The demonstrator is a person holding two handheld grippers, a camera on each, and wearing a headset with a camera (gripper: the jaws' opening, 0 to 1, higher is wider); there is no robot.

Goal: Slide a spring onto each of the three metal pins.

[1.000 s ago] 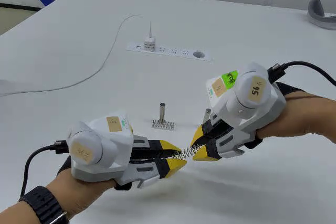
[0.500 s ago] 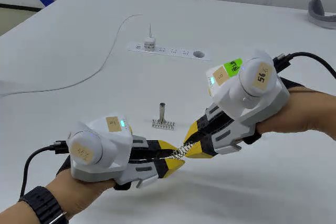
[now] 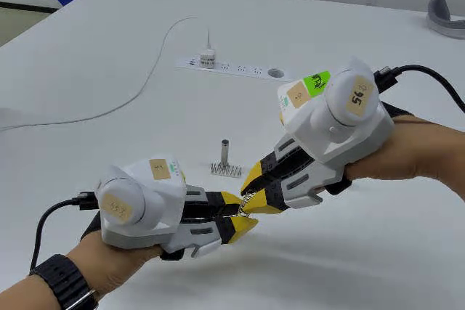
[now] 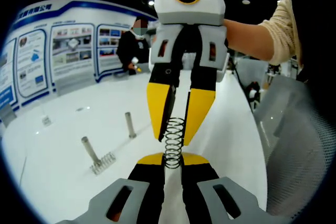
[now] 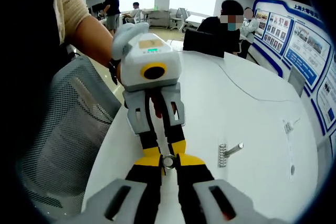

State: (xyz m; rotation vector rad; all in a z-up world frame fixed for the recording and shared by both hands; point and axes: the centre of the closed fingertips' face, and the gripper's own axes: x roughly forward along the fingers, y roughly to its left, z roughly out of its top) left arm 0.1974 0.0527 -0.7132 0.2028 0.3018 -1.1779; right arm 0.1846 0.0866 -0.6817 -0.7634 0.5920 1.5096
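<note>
Right gripper (image 3: 249, 195) has moved in closer to the left gripper (image 3: 242, 214). Spring (image 4: 174, 142) bridges the two sets of yellow tips, one end pinched in each; both jaw pairs nearly closed. Beyond them: upright metal pin (image 3: 224, 152), second spring (image 3: 226, 170) lying at its base. White table (image 3: 145, 49); power strip (image 3: 234, 70) further back.

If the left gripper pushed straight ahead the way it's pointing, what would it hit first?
The right gripper: its yellow jaws point back at it, nearly tip to tip, astride the spring that the left gripper holds. Only that spring lies between them.
</note>
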